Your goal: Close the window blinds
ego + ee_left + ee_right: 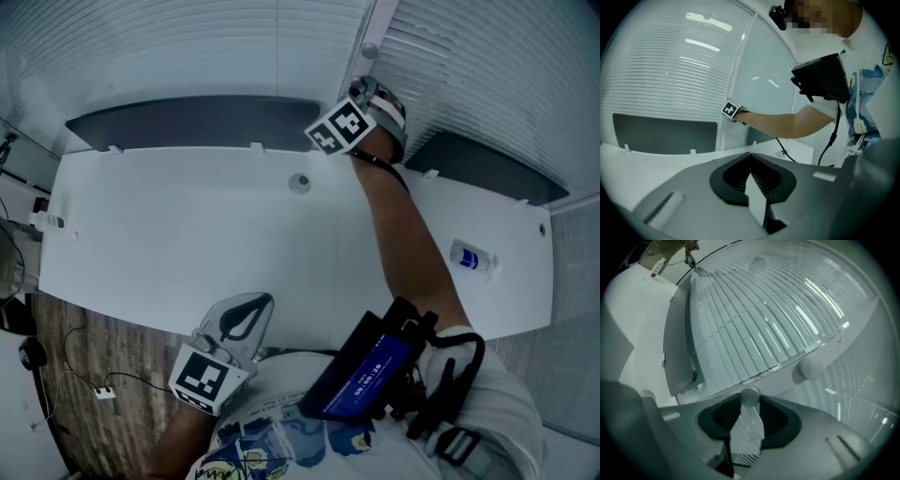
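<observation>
Head view: the blinds (234,47) are seen hanging above the far edge of the white bench (187,234), and a dark strip of window (187,122) is shown between their lower edge and the bench. The right gripper (750,401) is held high above the far edge of the bench, at the white post (380,23) between the two panes. In the right gripper view, its fingers are pinched on a small round knob (750,393), and a second knob (809,367) is seen on the same post. The left gripper (261,302) is held low at the near edge of the bench, its fingers pressed together on nothing. A small bottle (472,259) is laid on the right part of the bench.
</observation>
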{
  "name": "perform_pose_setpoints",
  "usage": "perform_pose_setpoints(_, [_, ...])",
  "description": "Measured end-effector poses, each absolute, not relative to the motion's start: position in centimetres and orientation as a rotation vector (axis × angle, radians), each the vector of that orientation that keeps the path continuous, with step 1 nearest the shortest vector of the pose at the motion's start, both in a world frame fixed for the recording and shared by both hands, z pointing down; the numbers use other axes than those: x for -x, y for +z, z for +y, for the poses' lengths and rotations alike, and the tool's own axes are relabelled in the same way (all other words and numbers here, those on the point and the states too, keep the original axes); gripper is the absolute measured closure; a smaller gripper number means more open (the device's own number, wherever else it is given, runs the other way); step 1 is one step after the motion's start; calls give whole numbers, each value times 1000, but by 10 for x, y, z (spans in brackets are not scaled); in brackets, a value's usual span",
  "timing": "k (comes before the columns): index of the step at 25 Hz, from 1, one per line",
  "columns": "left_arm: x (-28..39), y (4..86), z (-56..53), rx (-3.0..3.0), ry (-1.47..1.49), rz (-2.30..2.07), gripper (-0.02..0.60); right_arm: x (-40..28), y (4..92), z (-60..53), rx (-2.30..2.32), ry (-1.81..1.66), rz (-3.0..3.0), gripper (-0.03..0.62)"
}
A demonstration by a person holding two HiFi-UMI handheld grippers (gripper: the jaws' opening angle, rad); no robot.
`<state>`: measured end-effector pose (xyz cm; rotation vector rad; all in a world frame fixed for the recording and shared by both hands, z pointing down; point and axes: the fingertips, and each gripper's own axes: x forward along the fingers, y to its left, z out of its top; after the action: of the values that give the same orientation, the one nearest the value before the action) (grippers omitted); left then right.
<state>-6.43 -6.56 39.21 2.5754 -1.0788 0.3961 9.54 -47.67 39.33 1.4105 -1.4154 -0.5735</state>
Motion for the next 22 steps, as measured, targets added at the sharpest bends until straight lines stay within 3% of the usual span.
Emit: perform_pose_setpoints(22, [56,386,-63,-2600,406,-1037,578,-91,381,-468,-1553,-296,-1758,451])
